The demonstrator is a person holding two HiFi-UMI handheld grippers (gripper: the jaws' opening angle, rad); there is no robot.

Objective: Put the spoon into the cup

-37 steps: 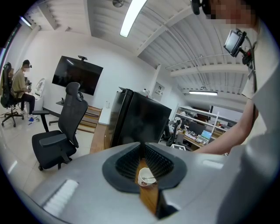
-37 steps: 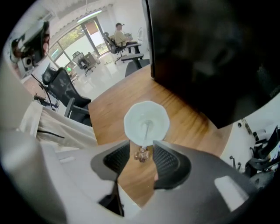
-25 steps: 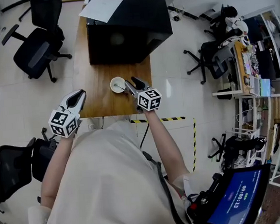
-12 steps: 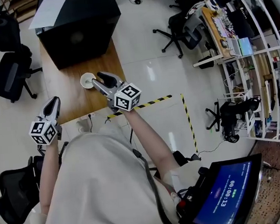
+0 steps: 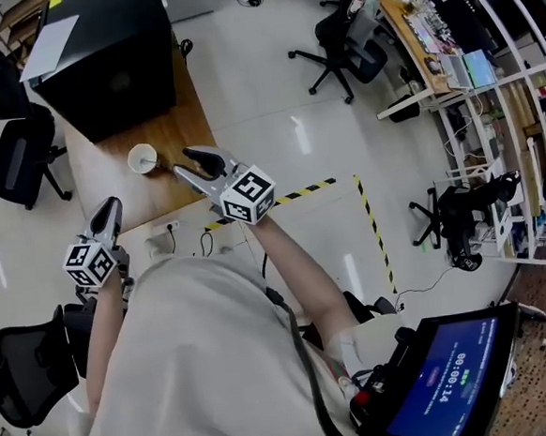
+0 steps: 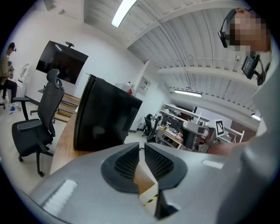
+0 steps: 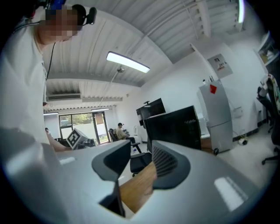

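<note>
A white cup [image 5: 141, 158] stands on the wooden table [image 5: 101, 179] in front of a black box. A thin spoon handle [image 5: 155, 161] seems to stick out over the cup's right rim; the bowl end is hidden. My right gripper [image 5: 182, 161] hangs just right of the cup, above the table's edge, apart from cup and spoon. Its jaws stand open and are closing with nothing between them, as the right gripper view [image 7: 139, 151] also shows. My left gripper [image 5: 109, 208] hovers near the table's front edge, its jaws together and empty [image 6: 141, 151].
A large black box [image 5: 101, 61] with a sheet of paper [image 5: 49, 47] on top fills the table's far end. Office chairs [image 5: 18, 152] stand to the left. Yellow-black tape [image 5: 295, 197] marks the floor beside the table. A monitor [image 5: 446, 387] sits at the lower right.
The right gripper has drawn back from the cup and risen, its jaws narrower than before. The left gripper has shifted left along the table's front edge. The head view has swung.
</note>
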